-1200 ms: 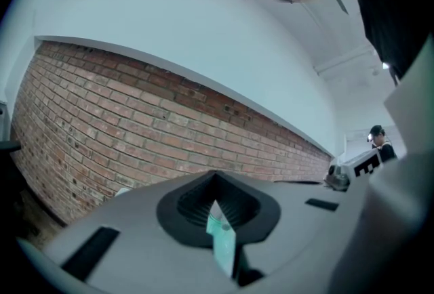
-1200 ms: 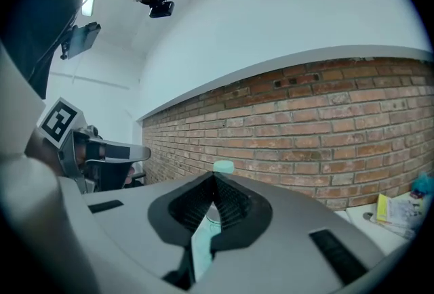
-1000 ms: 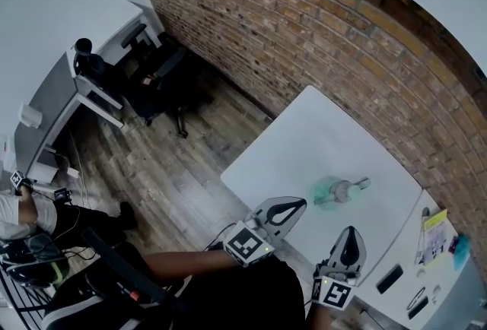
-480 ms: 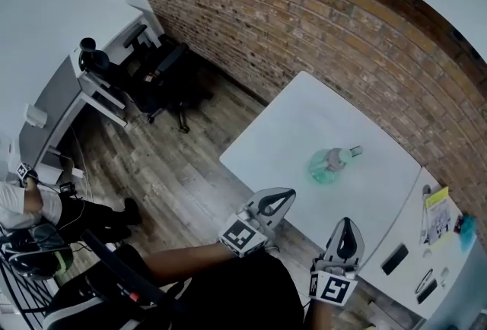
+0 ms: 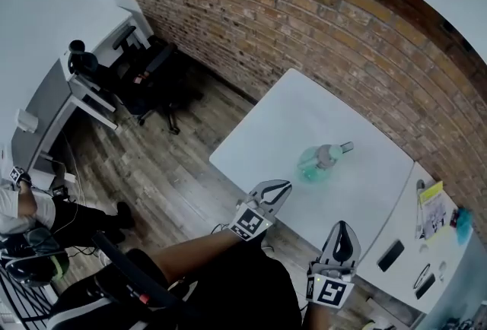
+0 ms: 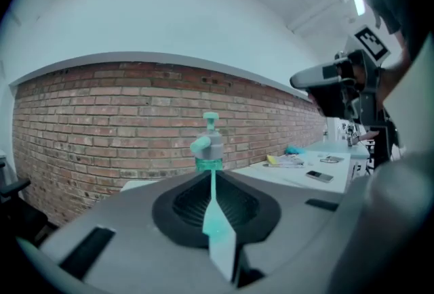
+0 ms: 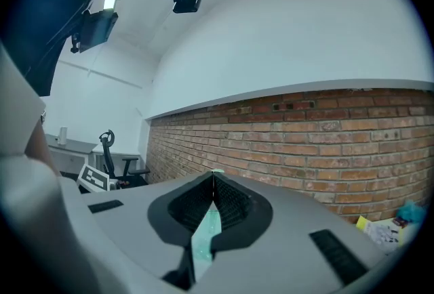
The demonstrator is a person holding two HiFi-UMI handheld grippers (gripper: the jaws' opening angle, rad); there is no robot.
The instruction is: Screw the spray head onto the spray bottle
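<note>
Both pairs of jaws are pressed fully together with nothing between them: the left gripper (image 6: pixel 211 179) shows only a thin closed seam in its own view, and the right gripper (image 7: pixel 213 181) shows the same.

Both are held short of the near edge of the white table (image 5: pixel 304 112), well apart from the work. The left one points straight at the spray bottle (image 5: pixel 312 165). The bottle stands upright and alone near the table's middle, with the spray head (image 5: pixel 333 153) sitting on its neck. I cannot tell whether the head is threaded down or only resting there.

The risks I see:
- If either gripper arrives with its jaws closed, the tip would shove the light bottle over or knock a loose head off.
- If only the head is gripped and turned, the unheld bottle would likely spin with it.
- If the head is turned while tilted, it could cross-thread on the neck.
</note>
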